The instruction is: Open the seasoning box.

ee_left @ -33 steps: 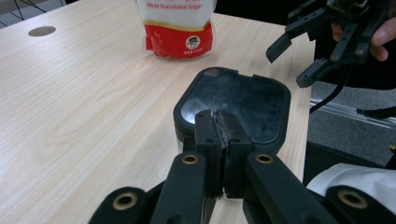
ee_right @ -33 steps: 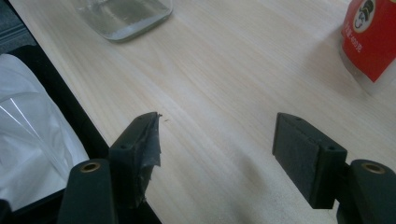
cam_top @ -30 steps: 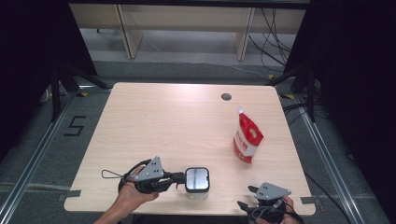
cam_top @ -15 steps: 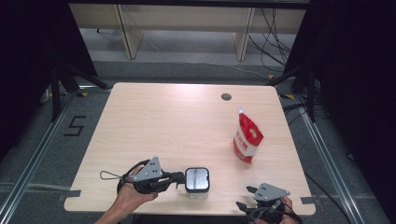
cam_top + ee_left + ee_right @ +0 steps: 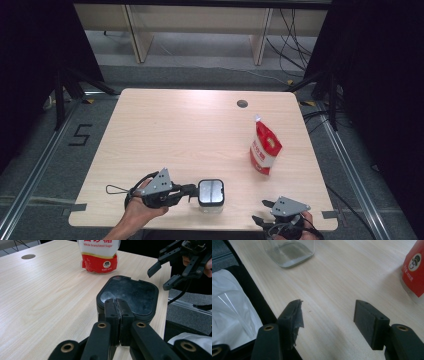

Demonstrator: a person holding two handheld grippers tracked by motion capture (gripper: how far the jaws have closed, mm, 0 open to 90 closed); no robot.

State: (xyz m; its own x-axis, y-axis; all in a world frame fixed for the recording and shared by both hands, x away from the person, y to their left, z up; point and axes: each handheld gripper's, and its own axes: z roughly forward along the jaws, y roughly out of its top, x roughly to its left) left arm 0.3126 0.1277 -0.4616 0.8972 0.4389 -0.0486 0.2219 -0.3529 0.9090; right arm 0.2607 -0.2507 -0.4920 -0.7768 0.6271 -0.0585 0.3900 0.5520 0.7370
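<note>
A clear square jar with a black lid (image 5: 211,193) stands near the table's front edge. My left gripper (image 5: 191,190) lies level beside it, shut, with its tips against the lid's near rim (image 5: 130,293); nothing shows between the pads. A red and white sugar bag (image 5: 265,149) stands upright to the right, also seen behind the jar (image 5: 99,255). My right gripper (image 5: 261,212) sits at the front right edge, open; its jaws have just been closing, with only bare wood between them (image 5: 328,315). The jar's glass base (image 5: 289,251) lies ahead of it.
A round cable hole (image 5: 242,103) sits at the table's far side. The front table edge (image 5: 259,297) runs just under my right gripper, with white cloth (image 5: 229,312) below it. The right gripper (image 5: 162,277) hangs past the jar in the left gripper view.
</note>
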